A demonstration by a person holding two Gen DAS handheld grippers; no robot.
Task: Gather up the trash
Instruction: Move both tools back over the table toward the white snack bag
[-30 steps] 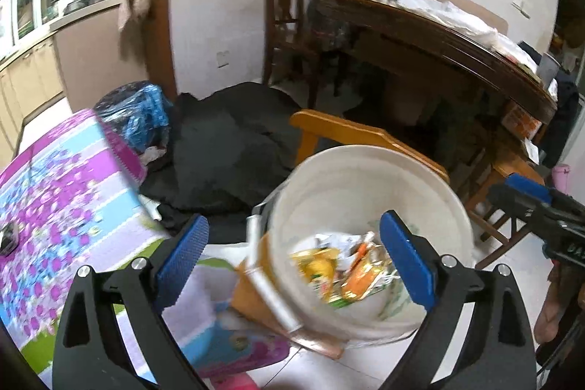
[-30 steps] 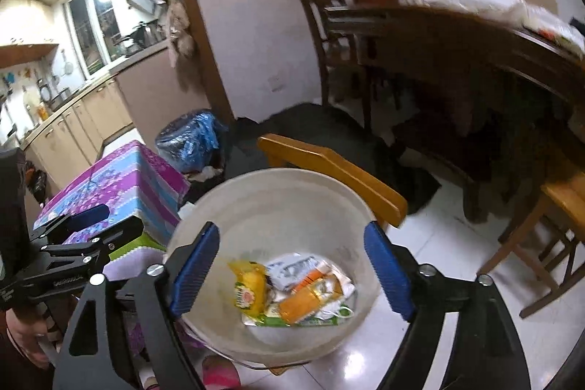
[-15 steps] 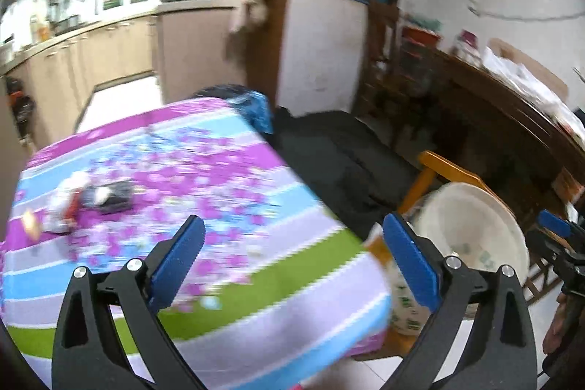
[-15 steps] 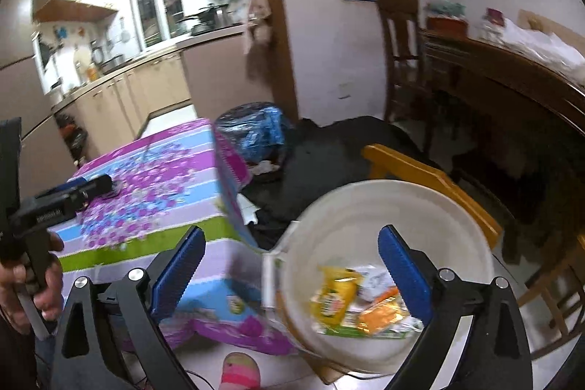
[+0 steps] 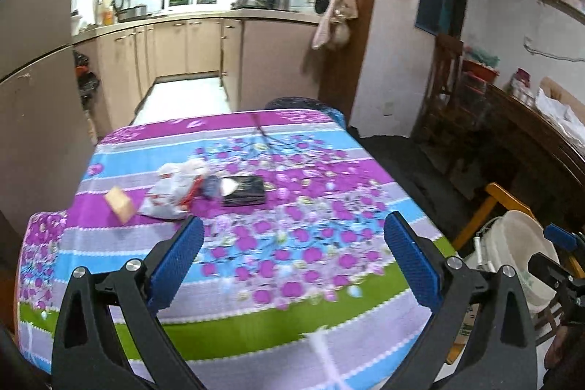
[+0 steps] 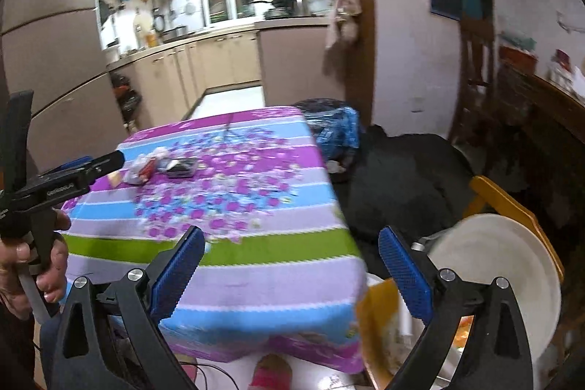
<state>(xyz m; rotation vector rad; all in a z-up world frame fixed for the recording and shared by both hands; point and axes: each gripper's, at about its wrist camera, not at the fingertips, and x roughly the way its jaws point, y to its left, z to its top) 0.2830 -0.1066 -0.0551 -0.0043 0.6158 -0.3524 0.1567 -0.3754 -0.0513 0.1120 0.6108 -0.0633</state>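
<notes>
A small table under a purple, blue and green flowered cloth point(image 5: 292, 243) fills a dim home kitchen-dining room, beige cabinets point(image 5: 182, 50) along the far wall. Both tools hang over its near edge with nothing between their blue pads — the left gripper point(image 5: 292, 254) spread wide, the right gripper point(image 6: 289, 265) likewise. Farther off, left of centre on the cloth, lies the trash — a crumpled white wrapper point(image 5: 175, 189), a tan scrap point(image 5: 119, 203) and a flat black packet point(image 5: 243, 190) — while a white bucket point(image 6: 493, 280) sits low at the right.
</notes>
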